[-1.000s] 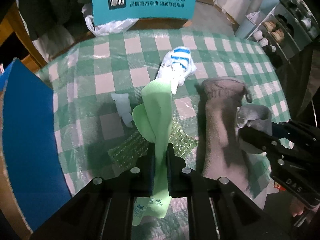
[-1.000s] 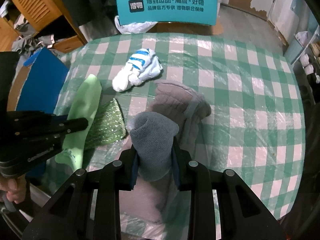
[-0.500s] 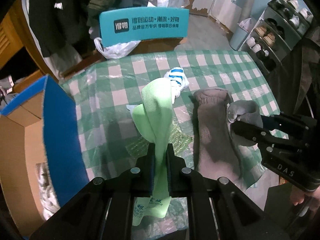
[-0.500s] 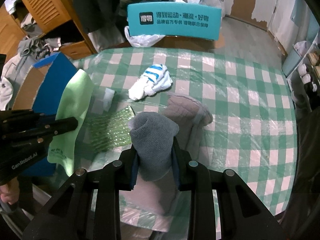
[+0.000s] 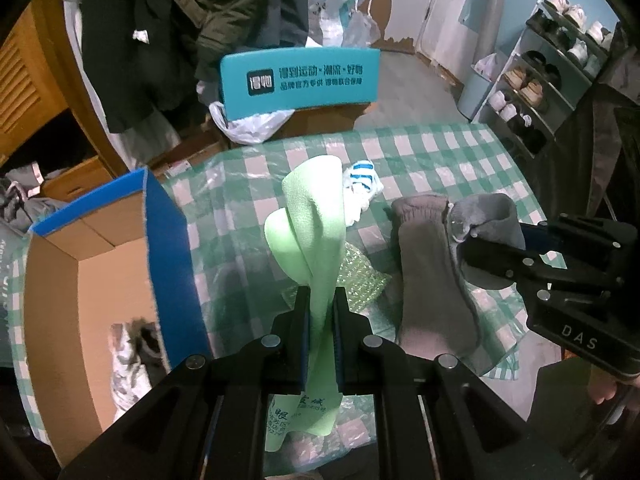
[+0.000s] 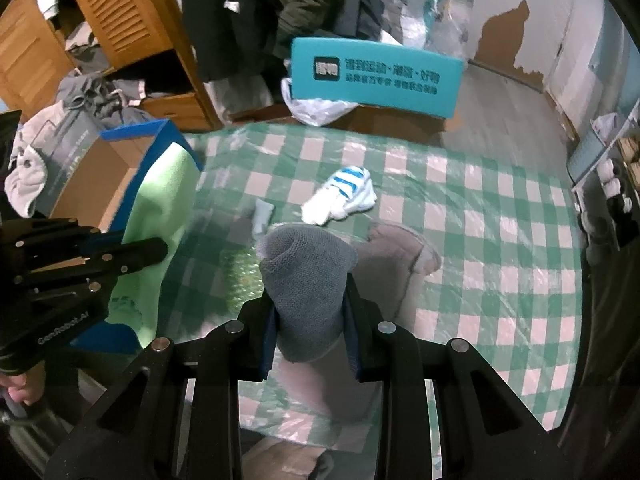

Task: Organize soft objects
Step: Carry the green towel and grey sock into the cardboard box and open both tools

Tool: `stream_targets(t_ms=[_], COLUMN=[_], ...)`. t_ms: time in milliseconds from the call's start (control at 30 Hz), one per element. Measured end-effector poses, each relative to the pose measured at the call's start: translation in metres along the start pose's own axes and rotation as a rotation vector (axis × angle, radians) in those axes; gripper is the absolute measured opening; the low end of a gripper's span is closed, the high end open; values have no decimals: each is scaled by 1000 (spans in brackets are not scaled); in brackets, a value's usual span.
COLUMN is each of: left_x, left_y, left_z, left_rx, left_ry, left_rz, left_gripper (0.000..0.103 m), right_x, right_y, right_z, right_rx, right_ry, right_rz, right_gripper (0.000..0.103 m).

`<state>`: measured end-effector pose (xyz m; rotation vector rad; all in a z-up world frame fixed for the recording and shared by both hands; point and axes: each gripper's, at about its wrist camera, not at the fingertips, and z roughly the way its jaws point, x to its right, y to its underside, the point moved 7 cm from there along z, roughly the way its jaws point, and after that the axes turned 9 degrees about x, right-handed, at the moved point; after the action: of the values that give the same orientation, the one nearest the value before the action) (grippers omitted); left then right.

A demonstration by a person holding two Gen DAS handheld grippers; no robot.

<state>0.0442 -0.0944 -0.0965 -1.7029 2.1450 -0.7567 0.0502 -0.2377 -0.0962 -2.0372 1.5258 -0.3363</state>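
Note:
My left gripper (image 5: pixel 320 304) is shut on a light green cloth (image 5: pixel 316 216), which hangs above the checked table (image 5: pixel 436 160); the cloth (image 6: pixel 160 216) also shows at the left of the right wrist view. My right gripper (image 6: pixel 310 316) is shut on a grey sock (image 6: pixel 308 268), lifted off the table; in the left wrist view that sock (image 5: pixel 488 216) sits at the right. A brownish-grey mitten (image 5: pixel 432 264) and a white-and-blue striped sock bundle (image 6: pixel 344 196) lie on the table. A green glittery cloth (image 5: pixel 360 280) lies under the hanging green cloth.
An open cardboard box with blue flaps (image 5: pixel 120 264) stands at the table's left, soft items inside. A teal chair back (image 5: pixel 300 80) is beyond the far edge. A small pale cloth piece (image 6: pixel 262 216) lies near the table's middle. Shoe shelves (image 5: pixel 552 76) stand at the right.
Both grippers have risen with their cloths, so the table looks smaller and farther. The cardboard box has come into the left wrist view. Both grips are unchanged.

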Motion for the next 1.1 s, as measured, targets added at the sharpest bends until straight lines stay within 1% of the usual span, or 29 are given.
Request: stream_targets(t_ms=[333, 633, 833, 1100], left_x=[-17, -43, -66, -99], left_y=[-5, -6, -7, 3], left_z=[-29, -52, -65, -71], left_rx=[53, 87, 115, 119], left_ry=[-4, -17, -45, -85], left_rz=[-11, -49, -70, -105], left_gripper=[10, 10, 10, 10], right_x=[-32, -61, -81, -115], right_y=[-15, -26, -35, -43], right_z=[-11, -14, -12, -5], right_rx=[31, 44, 51, 45], right_ry=[-34, -59, -79, -107], right_rz=[-46, -83, -101, -148], right_gripper=[27, 27, 27, 27])
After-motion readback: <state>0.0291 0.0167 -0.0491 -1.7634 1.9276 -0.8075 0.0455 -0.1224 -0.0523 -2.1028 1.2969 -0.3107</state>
